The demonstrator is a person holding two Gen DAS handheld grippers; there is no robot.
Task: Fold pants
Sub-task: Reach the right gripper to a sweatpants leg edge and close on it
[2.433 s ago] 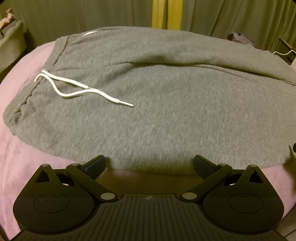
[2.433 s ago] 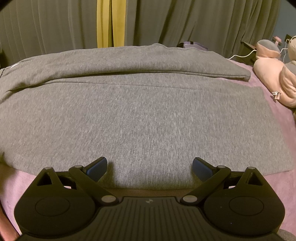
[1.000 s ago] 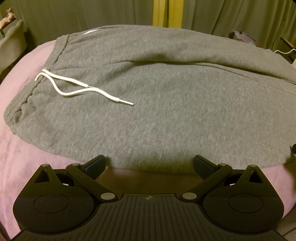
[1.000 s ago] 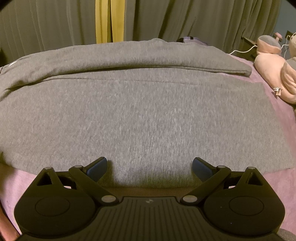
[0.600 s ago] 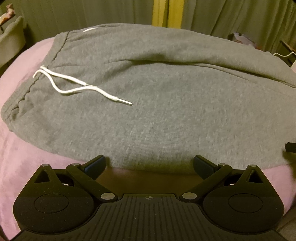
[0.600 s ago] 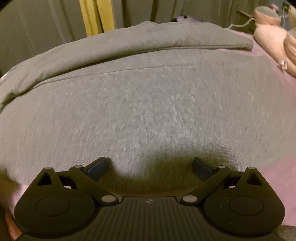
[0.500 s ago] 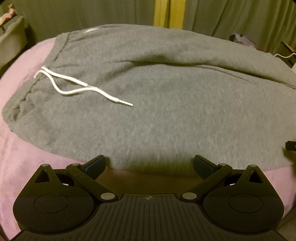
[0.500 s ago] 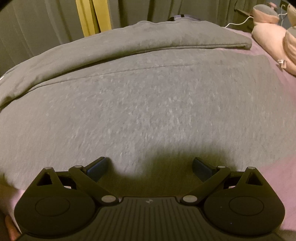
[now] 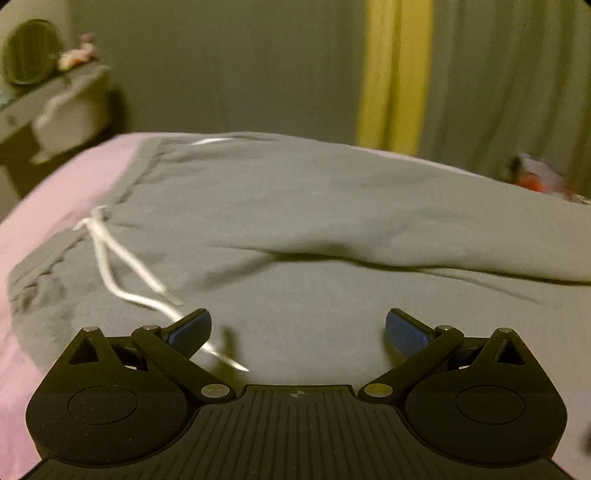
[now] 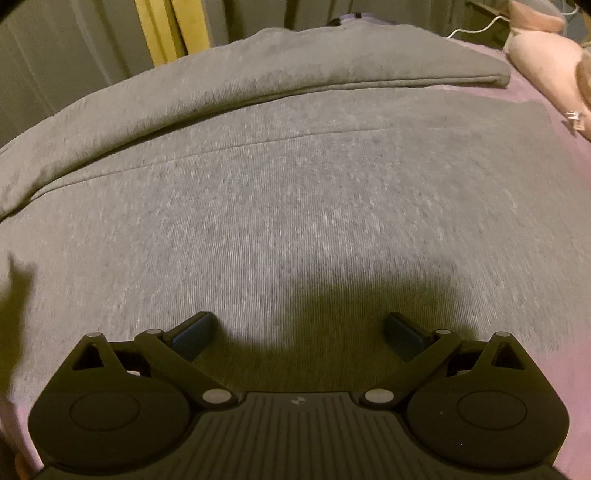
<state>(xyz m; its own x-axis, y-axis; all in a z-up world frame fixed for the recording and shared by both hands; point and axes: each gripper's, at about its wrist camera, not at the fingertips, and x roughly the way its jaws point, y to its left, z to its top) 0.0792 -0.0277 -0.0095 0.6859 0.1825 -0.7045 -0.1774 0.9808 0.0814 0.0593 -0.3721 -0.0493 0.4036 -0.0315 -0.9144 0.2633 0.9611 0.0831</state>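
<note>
Left wrist view first: my left gripper [image 9: 298, 330] hangs low over the grey sweatpants [image 9: 332, 229], fingers spread wide with nothing between them. The sweatpants lie flat across the pink bedsheet [image 9: 55, 192], waistband toward the left edge of the garment. The white drawstring [image 9: 122, 273] trails from the waistband across the fabric, and its tipped end lies just beside my left finger pad [image 9: 190, 328], partly hidden behind it; the view is motion-blurred, so I cannot tell whether cord and pad touch. Beyond the sweatpants hang green curtains [image 9: 498, 81] with a yellow strip [image 9: 395, 74] between them. Off the sweatpants' far left corner stands a shelf with a round object on it, too blurred to name.

From the right wrist view, my right gripper [image 10: 298, 330] is also splayed open and grips nothing. It sits over the near leg of the sweatpants [image 10: 295, 184], casting a dark shadow on the cloth directly ahead of the fingers. The far leg lies folded partly over the near one, its cuff end toward the right. Past that cuff, a pink plush toy [image 10: 546, 62] rests on the bedsheet [image 10: 532, 85], with a white cable [image 10: 476, 27] behind it.
</note>
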